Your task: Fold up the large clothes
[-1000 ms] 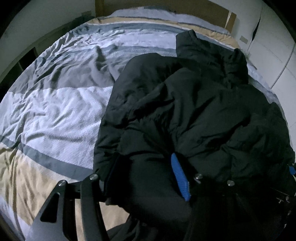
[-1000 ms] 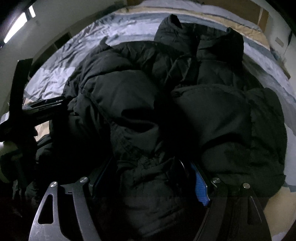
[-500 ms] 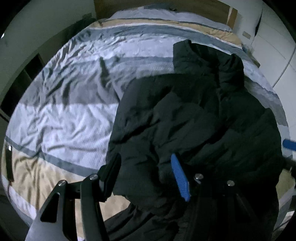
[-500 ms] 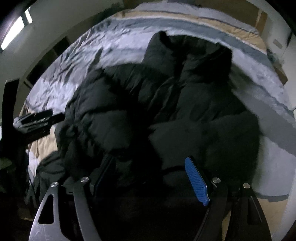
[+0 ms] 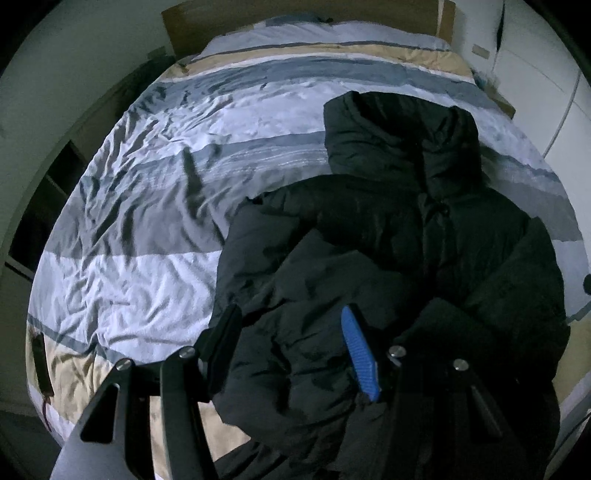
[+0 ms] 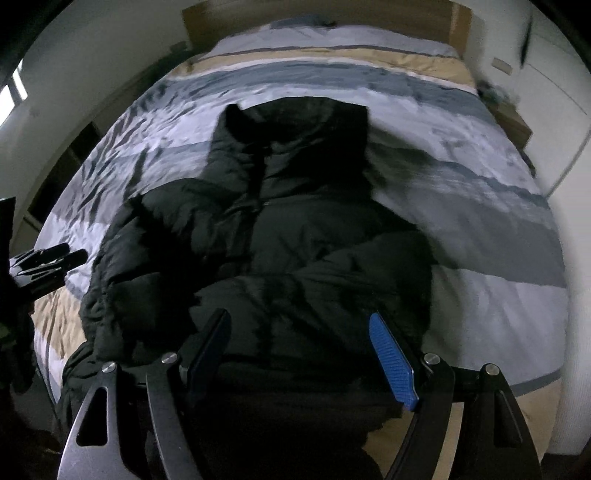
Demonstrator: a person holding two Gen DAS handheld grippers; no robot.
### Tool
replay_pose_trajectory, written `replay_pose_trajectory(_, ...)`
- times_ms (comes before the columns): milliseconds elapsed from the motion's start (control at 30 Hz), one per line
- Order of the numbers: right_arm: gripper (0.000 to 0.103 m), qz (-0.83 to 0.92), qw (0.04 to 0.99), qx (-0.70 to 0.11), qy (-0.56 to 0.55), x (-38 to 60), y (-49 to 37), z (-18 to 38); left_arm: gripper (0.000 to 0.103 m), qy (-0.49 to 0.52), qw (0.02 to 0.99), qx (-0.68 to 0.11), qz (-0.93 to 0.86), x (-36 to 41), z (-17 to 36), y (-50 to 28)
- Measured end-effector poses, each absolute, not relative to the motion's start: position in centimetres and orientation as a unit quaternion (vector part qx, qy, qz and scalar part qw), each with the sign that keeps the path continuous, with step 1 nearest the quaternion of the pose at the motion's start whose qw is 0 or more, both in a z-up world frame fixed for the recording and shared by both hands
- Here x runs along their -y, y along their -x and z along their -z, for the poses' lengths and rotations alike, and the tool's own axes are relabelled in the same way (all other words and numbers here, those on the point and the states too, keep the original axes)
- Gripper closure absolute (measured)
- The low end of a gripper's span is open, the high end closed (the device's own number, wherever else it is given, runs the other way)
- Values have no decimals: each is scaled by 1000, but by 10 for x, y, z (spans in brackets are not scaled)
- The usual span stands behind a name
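Note:
A large black puffer jacket (image 5: pixel 388 240) lies on the striped bed, hood toward the headboard, sleeves folded in over the body. It also shows in the right wrist view (image 6: pixel 266 251). My left gripper (image 5: pixel 291 339) is open above the jacket's near left part, fabric showing between its fingers but not pinched. My right gripper (image 6: pixel 299 350) is open above the jacket's near hem, nothing in it. The left gripper also shows at the left edge of the right wrist view (image 6: pixel 48 258).
The bed (image 5: pixel 147 221) has a wrinkled cover in white, grey and tan stripes, with bare cover left of the jacket. A wooden headboard (image 5: pixel 295 14) stands at the far end. White wardrobe doors (image 5: pixel 535 74) are at the right, a wall and shelf (image 5: pixel 55 155) at the left.
Both grippers have pulled back and up from the jacket, which now looks smaller and farther. The jaws were around bunched fabric a second ago and now hold nothing.

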State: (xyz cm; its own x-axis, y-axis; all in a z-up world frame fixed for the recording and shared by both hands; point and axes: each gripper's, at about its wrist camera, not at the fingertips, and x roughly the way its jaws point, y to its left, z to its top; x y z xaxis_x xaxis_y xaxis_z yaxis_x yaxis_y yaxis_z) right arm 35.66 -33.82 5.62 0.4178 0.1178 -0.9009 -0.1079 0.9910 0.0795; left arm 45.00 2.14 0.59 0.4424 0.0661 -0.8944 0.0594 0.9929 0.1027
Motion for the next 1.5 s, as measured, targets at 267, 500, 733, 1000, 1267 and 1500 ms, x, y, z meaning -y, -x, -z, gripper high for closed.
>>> replay_pose_trajectory(267, 26, -24, 852, -521, -48, 384, -385, -51, 49, -53, 843, -535, 7, -25, 1, -510)
replay_pose_trajectory(500, 24, -24, 869, -489, -74, 409, -466, -46, 49, 5, 850, -526, 31, -52, 10, -614)
replay_pose_trajectory(733, 15, -46, 881, -463, -88, 413, -566, -19, 49, 100, 837, -532, 77, -61, 56, -714)
replay_pose_trajectory(1000, 13, -75, 870, -457, -166, 418, -650, 28, 42, 182, 826, -520, 120, -47, 100, -784)
replay_pose_trajectory(1267, 11, -93, 853, -461, -228, 409, -710, 61, 42, 230, 809, -528, 119, -35, 135, -827)
replay_pose_trajectory(1500, 31, -104, 836, -484, -238, 403, -729, 72, 42, 301, 778, -533, 139, -28, 155, -844)
